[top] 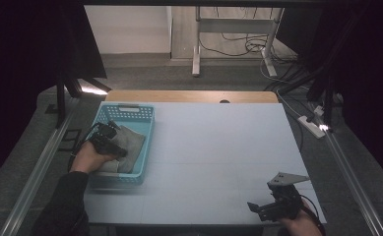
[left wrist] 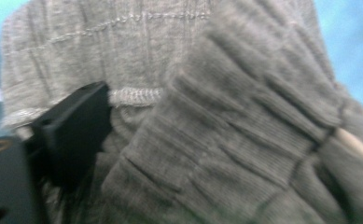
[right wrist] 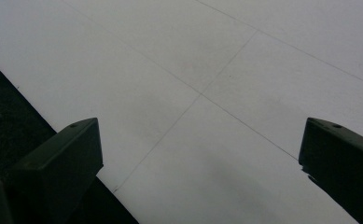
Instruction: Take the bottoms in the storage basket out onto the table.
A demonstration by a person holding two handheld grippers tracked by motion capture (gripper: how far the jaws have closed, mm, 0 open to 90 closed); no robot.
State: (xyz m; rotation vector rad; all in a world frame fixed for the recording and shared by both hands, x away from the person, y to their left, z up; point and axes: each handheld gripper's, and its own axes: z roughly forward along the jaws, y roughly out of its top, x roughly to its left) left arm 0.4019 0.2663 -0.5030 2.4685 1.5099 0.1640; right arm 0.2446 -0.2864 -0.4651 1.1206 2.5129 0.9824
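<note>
- Right now the grey knitted garment (top: 128, 145) lies crumpled in the turquoise basket (top: 147, 120) at the left of the high view, filling most of the basket's floor.
- Up close in your left gripper view, the garment (left wrist: 244, 116) bunches into ribbed folds across the middle and right, with a stitched hem line near the upper centre and turquoise showing at the top corners.
- Your left gripper (top: 111, 142) reaches into the basket from the lower left, its tips down in the cloth. One black jaw shows at the lower left of its own view with fabric heaped against it; whether the pads actually pinch the cloth, you cannot tell.
- Your right gripper (top: 258, 209) rests low at the lower right of the high view, well apart from the basket.
- Its two jaws stand wide apart over the bare pale table (right wrist: 207, 70), gripping nothing.
</note>
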